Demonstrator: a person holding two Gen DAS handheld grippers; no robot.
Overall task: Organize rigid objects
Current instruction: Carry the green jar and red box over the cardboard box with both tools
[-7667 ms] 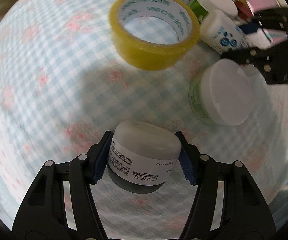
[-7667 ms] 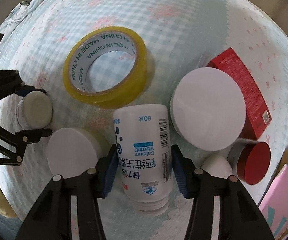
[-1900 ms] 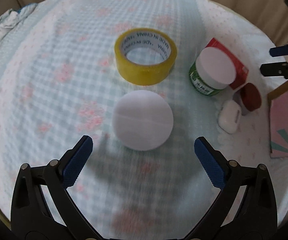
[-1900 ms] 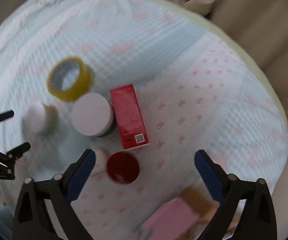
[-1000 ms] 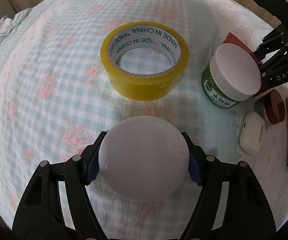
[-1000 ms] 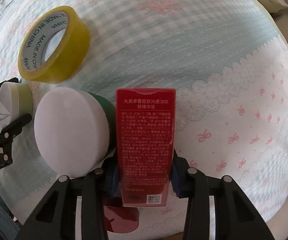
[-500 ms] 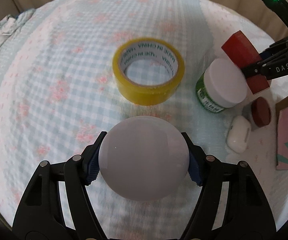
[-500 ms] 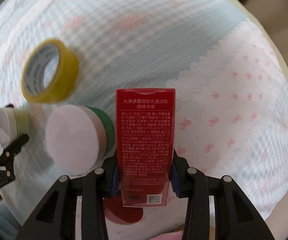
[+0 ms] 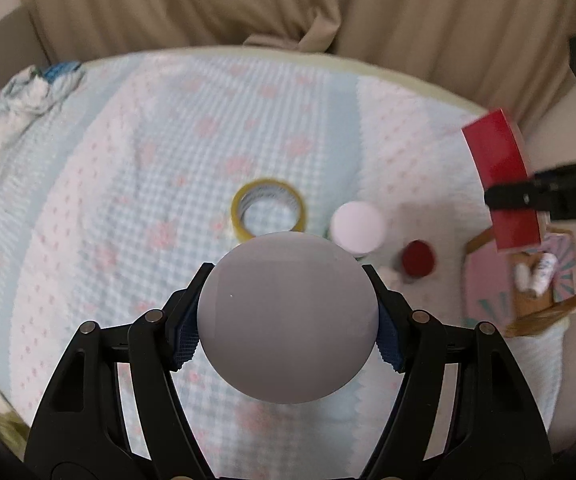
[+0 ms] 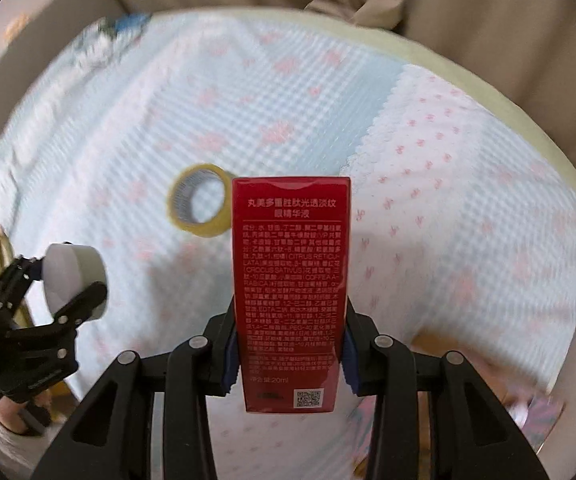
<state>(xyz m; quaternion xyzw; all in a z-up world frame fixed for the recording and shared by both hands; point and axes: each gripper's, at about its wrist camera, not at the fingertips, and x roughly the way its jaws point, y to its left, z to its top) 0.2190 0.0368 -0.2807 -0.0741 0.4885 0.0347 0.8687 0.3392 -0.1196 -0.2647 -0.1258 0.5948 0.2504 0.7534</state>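
Observation:
My left gripper (image 9: 288,336) is shut on a white-lidded jar (image 9: 288,316) and holds it high above the bed; it also shows in the right wrist view (image 10: 74,276). My right gripper (image 10: 288,350) is shut on a red carton (image 10: 291,288), lifted above the bedspread; the carton shows at the right of the left wrist view (image 9: 502,176). A yellow tape roll (image 9: 269,210) lies on the bedspread, also in the right wrist view (image 10: 199,205). A second white-lidded jar (image 9: 358,224) and a red-capped pot (image 9: 419,258) stand right of the tape.
A pink cardboard box (image 9: 524,284) with a white bottle inside sits at the bed's right edge. A crumpled cloth (image 9: 36,88) lies at the far left. Beige curtains (image 9: 288,4) hang behind the bed.
Both grippers have risen well above the bed with their objects; the tape, jar and pot look much smaller. The red carton has moved right, towards the pink box.

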